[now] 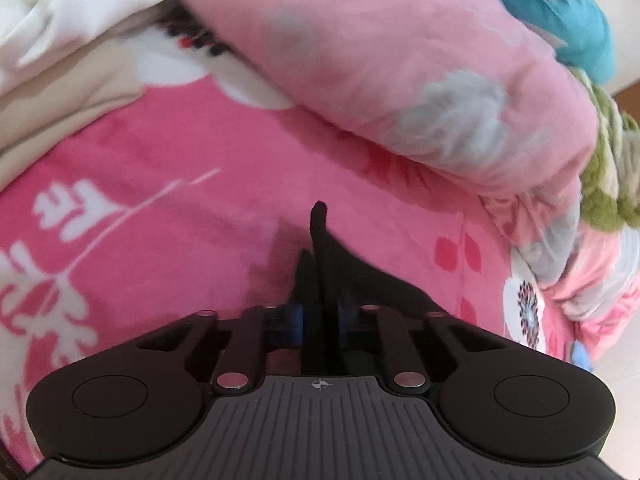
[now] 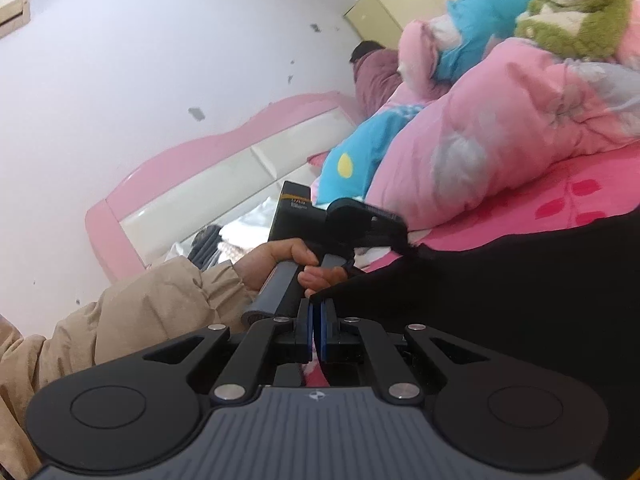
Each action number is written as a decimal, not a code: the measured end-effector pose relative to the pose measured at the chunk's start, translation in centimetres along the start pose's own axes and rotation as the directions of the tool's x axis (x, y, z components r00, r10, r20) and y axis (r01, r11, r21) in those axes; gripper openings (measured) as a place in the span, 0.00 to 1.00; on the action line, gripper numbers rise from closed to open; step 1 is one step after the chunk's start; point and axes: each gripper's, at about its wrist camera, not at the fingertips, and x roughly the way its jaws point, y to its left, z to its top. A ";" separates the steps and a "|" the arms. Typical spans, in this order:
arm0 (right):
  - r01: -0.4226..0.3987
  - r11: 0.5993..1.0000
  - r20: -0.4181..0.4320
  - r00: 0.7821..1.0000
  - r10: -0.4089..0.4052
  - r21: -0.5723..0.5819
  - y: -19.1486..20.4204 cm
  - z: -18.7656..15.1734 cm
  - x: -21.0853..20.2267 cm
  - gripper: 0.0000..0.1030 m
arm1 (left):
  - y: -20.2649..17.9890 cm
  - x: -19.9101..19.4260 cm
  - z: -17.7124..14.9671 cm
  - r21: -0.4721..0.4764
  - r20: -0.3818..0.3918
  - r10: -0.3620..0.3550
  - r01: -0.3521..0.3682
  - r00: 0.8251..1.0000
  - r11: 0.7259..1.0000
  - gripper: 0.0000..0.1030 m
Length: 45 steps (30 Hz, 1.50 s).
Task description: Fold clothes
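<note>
Black garment (image 2: 520,288) hangs stretched between our two tools above the pink floral bedspread (image 1: 180,200), the left gripper (image 1: 318,240) clamped on one pinched edge and the right gripper (image 2: 313,312) closed on another (blue pads nearly touching), beside the rolled pink quilt (image 1: 400,60).

Home bedroom: pink headboard (image 2: 200,168) against white wall (image 2: 140,60), pink flowered bedspread (image 1: 180,184), heaped pink quilt (image 1: 400,60), yellow wardrobe (image 2: 400,4) in corner.
</note>
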 end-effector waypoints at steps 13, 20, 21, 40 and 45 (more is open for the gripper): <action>0.174 0.974 0.165 0.966 -0.197 0.146 -3.4 0.2 -9.9 0.02 | -16.1 1.7 -4.3 0.292 -0.005 -0.072 0.071 0.997 0.954 0.05; 0.315 0.904 0.261 0.883 -0.391 0.289 -5.1 -0.9 -17.2 0.02 | -25.7 6.0 -10.3 0.466 -0.082 -0.079 0.108 0.994 0.878 0.05; 0.329 0.891 0.267 0.870 -0.416 0.314 -5.5 -1.3 -18.0 0.02 | -26.7 6.8 -11.3 0.486 -0.094 -0.074 0.110 0.993 0.867 0.05; 0.354 0.716 0.247 0.771 -0.588 0.601 -12.4 -6.5 -25.3 0.02 | -33.2 15.0 -18.7 0.575 -0.207 -0.017 0.136 0.978 0.806 0.23; 0.339 0.672 0.209 0.775 -0.597 0.659 -14.2 -7.5 -25.4 0.03 | -32.1 14.1 -18.2 0.490 -0.255 -0.191 0.297 0.948 0.820 0.54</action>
